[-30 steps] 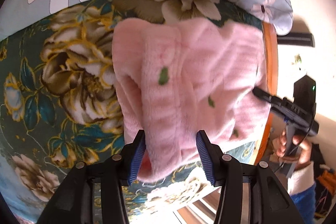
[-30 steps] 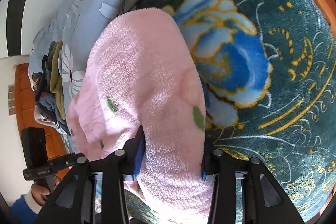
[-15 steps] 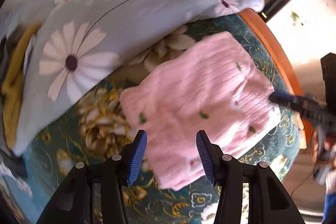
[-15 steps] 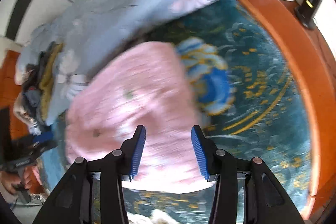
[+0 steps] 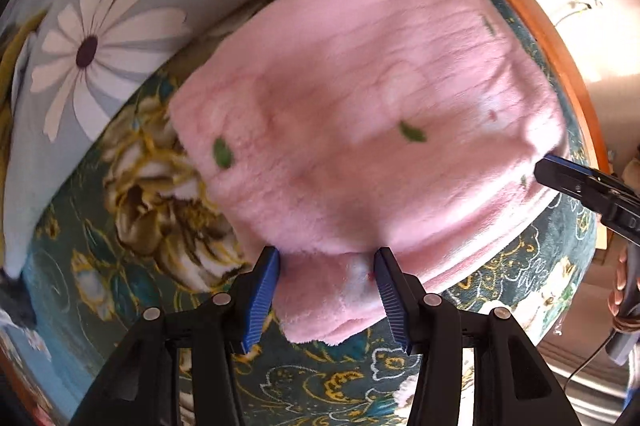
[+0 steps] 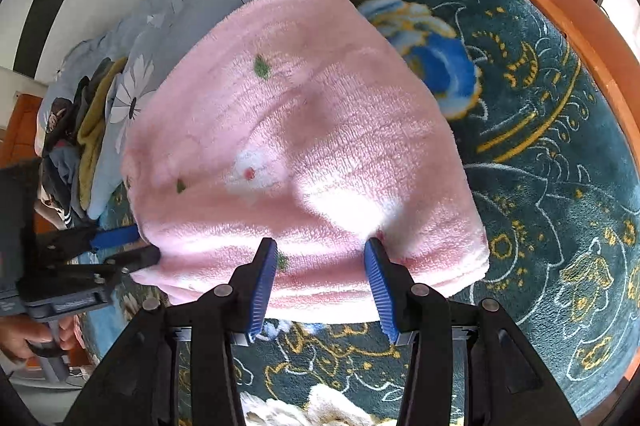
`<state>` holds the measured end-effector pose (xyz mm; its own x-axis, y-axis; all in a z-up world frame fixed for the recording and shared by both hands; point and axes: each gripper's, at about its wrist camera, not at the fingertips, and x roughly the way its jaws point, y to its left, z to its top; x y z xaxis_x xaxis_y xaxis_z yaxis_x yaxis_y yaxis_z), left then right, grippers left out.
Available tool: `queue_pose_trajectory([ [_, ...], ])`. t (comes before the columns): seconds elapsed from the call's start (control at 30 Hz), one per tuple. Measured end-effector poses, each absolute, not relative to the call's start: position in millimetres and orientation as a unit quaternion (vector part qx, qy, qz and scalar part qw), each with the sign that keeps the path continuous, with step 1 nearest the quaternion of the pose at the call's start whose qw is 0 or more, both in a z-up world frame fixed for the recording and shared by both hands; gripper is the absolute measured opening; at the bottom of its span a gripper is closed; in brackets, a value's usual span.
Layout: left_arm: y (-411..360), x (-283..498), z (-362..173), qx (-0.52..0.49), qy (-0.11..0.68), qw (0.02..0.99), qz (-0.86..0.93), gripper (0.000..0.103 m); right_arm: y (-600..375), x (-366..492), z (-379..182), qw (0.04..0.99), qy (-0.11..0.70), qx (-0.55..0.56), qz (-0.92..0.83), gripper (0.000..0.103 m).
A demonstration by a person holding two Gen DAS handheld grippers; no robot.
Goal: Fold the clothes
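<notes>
Folding a fluffy pink fleece garment [image 6: 304, 146] on a bed, both tongs parted over its near edge.

Nearest, the left tongs [image 5: 327, 290] stand half open with a loose pink flap between the blue pads, not pinched; the right tongs [image 6: 320, 286] likewise gape over the garment's layered near hem without pressing it. The garment, dotted with small green leaves and a white patch, lies folded into a thick rectangle on the teal floral bedspread [image 6: 540, 186]. Beyond it, on the far left, sits a pale blue daisy-print quilt [image 5: 100, 38] with a heap of dark and mustard clothes [image 6: 76, 146] past that. An orange wooden bed rim [image 6: 560, 14] curves along the right.
</notes>
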<state>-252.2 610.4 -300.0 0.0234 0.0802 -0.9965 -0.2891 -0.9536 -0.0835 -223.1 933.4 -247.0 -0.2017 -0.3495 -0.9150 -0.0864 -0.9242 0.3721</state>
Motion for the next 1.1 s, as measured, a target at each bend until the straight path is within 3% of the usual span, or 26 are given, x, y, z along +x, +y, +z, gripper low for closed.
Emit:
queue_pose_trajectory([
  [0.23,595.9,-237.5,-297.4,-0.687,0.069,0.124,0.712,0.061,932.0,-206.7,-246.4,0.059,-0.187,0.621,-0.759,0.047],
  [0.53,576.6,-194.3,-307.8,-0.688,0.056,0.103,0.716,0.081,925.5,-145.2,-267.3,0.005,-0.195,0.636,-0.746,0.048],
  [0.73,574.2,-171.0,-318.5,-0.674,0.099,0.087,0.727,0.089,919.6,-118.3,-283.5,-0.023,-0.2,0.636,-0.745,0.066],
  [0.87,582.7,-154.1,-322.7,-0.626,0.138,0.097,0.761,0.103,914.8,-110.5,-289.7,-0.037,-0.175,0.628,-0.758,0.069],
  [1.1,595.9,-141.7,-328.9,-0.52,0.189,0.121,0.824,0.103,902.3,-99.0,-295.4,-0.069,-0.12,0.571,-0.809,0.079],
])
